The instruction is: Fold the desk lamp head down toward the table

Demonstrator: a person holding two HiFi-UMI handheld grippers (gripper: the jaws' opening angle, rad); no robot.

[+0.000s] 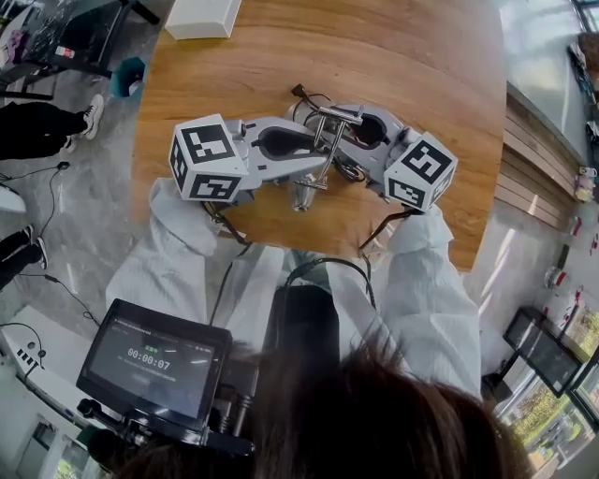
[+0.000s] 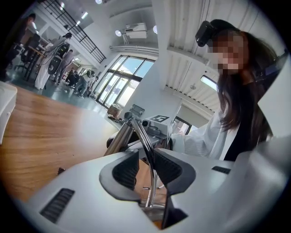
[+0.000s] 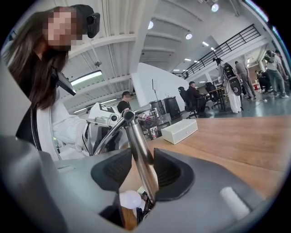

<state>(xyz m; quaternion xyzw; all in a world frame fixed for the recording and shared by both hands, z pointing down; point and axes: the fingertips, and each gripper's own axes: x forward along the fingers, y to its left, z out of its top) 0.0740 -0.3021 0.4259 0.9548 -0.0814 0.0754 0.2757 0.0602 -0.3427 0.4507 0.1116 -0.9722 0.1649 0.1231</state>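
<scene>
Two grippers meet over the desk lamp (image 1: 323,140), which stands on the near half of the round wooden counter (image 1: 281,56). Our left gripper (image 2: 146,166) has its fingers apart around the lamp's thin curved rod (image 2: 144,139), which lies against one pad only. Our right gripper (image 3: 142,170) has its fingers clamped on the thicker steel tube (image 3: 138,145). A white box (image 1: 201,17) sits at the far edge.

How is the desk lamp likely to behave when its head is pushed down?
The lamp is probably stiff, being metal tubes. Its polished chrome looks slippery. It would likely pivot at its joint, not bend.
</scene>
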